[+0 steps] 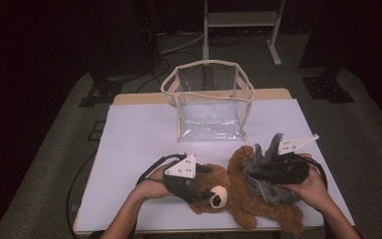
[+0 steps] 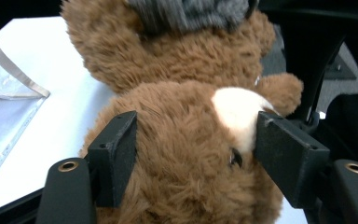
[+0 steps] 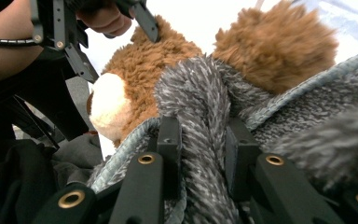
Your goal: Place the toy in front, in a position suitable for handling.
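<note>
1. Two grips are on one bear [image 1: 251, 196]; it lies on its back at the near edge of the table [image 1: 139, 134], in front of the clear bag [image 1: 210, 102].
2. Your left gripper [image 2: 193, 154] is clamped across the bear's head, jaws pressed into the fur either side of the muzzle; hold it there as the anchor.
3. Your right gripper [image 3: 200, 140] pinches a fold of the grey knit garment [image 3: 205, 93] on the torso; jaws nearly closed on it.
4. Step in hand, by my reading: working the garment on or off the bear; I cannot tell which.
5. Next move calls for a steady pull along the body; watch that the knit does not slip.
</note>
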Available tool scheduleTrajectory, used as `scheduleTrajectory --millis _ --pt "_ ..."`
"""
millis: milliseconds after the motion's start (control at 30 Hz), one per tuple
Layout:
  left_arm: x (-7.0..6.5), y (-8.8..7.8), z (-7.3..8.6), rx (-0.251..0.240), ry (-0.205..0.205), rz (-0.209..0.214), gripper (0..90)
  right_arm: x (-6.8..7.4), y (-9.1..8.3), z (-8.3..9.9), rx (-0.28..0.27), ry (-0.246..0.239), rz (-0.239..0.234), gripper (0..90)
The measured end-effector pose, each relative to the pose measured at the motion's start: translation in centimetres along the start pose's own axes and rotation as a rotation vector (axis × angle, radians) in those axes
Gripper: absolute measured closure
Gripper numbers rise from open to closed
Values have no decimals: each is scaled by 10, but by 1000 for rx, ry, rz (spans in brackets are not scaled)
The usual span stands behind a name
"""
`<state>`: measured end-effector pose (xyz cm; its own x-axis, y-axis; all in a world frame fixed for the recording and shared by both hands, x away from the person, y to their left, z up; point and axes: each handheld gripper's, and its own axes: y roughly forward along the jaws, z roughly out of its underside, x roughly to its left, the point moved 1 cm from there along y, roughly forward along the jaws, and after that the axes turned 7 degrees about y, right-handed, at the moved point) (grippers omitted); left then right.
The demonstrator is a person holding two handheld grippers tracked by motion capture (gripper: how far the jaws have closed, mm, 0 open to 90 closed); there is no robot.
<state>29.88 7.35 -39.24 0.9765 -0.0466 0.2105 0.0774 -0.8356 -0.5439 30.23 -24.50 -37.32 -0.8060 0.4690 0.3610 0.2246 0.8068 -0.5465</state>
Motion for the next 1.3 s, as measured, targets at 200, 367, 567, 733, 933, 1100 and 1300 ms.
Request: scheduleTrajectory --millis 200,367,567,733,933,1100,1300 --pt "-1 1 0 8 6 3 321 -13 -11 -15 -66 16 24 711" --pt "1 -1 -1 22 22 -9 300 -15 10 0 -28 34 21 709" --pt "3 -6 -6 -14 -2 -15 230 -4 6 15 -41 14 38 712" --pt "8 -7 -6 -47 -72 -22 183 4 1 25 -51 -6 36 712" --pt "12 9 -1 -22 -159 40 108 12 -3 34 -56 -21 35 712" --pt "14 20 -3 -1 -179 82 98 14 -5 38 -65 -18 32 712" --pt "15 24 -4 47 -198 125 295 13 -3 37 -63 -17 32 711"
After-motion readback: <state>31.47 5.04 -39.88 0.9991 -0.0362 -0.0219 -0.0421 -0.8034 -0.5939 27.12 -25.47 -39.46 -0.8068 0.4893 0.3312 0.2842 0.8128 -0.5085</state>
